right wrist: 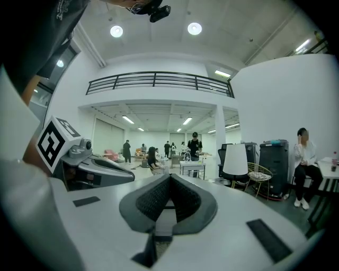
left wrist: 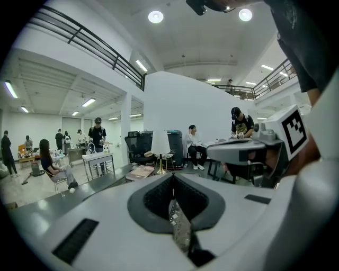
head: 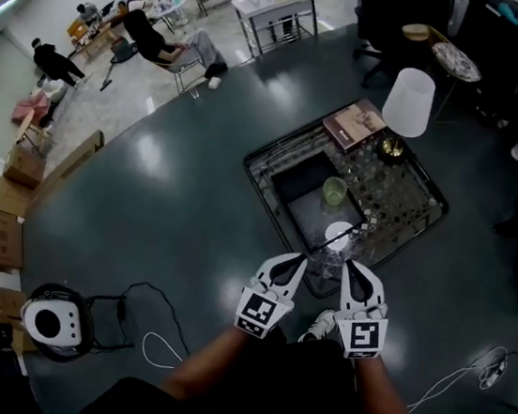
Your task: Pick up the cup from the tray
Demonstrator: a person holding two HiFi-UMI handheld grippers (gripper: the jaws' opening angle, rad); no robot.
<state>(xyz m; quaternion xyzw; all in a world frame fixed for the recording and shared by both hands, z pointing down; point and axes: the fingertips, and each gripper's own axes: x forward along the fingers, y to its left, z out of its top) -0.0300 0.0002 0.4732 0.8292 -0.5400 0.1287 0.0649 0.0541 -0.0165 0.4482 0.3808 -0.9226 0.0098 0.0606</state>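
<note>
A small green cup point(head: 335, 191) stands upright on the dark tray point(head: 300, 180), which lies on a low glass-topped table point(head: 402, 197). A white round disc point(head: 339, 233) lies at the tray's near edge. My left gripper point(head: 300, 259) and right gripper point(head: 350, 265) are held side by side just short of the table's near corner, both pointing at the tray and apart from the cup. Both are shut with nothing in them. The left gripper view shows its pads point(left wrist: 159, 198) meeting, and the right gripper view shows the same of its pads point(right wrist: 183, 198). Neither gripper view shows the cup.
A white lamp point(head: 409, 101) and a book point(head: 353, 124) stand at the table's far end. Cables point(head: 160, 345) and a round white device point(head: 50, 321) lie on the dark floor at left. Several people sit and stand farther off.
</note>
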